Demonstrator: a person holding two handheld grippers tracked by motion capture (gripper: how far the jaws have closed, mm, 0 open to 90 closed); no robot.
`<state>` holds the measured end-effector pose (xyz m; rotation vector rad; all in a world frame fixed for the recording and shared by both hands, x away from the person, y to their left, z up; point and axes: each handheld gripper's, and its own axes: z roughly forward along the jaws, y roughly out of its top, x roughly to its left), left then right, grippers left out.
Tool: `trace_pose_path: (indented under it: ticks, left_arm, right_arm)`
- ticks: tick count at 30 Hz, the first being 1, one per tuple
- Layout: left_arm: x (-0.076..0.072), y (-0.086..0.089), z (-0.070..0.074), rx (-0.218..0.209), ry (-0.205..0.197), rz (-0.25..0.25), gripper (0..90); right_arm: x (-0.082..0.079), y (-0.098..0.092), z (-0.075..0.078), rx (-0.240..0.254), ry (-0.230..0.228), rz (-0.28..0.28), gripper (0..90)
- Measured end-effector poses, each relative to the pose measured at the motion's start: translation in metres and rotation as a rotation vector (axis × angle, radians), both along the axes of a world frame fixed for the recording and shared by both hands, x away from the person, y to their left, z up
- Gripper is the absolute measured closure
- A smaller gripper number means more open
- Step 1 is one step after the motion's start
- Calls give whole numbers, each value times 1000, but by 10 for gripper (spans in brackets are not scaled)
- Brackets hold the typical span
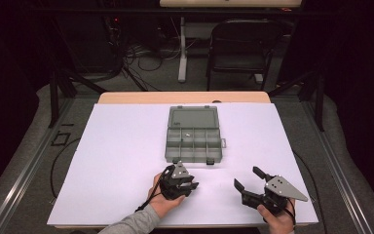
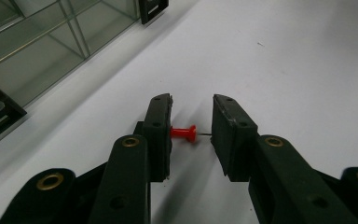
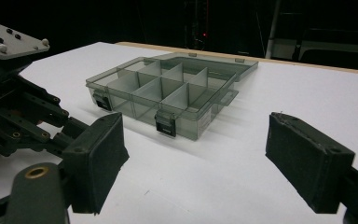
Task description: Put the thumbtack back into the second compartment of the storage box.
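At the frame's lower centre, the half-open left gripper [image 2: 192, 135] bracketed a light, sharp-tipped red pushpin [image 2: 184, 134], best pinched by its stiff plastic head.

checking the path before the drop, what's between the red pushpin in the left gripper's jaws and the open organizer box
Nothing: in the left gripper view, bare white table runs from the red pushpin to the organizer box.

Overhead light is brightening the white table [image 1: 126, 146] — surroundings are staying dark, shadows falling soft, nearest jaws blurring slightly.
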<state>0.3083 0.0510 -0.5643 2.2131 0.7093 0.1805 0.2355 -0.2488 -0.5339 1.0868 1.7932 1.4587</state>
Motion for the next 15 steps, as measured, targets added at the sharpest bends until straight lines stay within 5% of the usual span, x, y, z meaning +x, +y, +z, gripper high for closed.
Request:
trace_pose_path:
  ticks: [15]
  left_arm:
    - [2, 2, 0, -35, 32, -1, 690]
  right_arm:
    - [0, 0, 0, 1, 2, -2, 192]
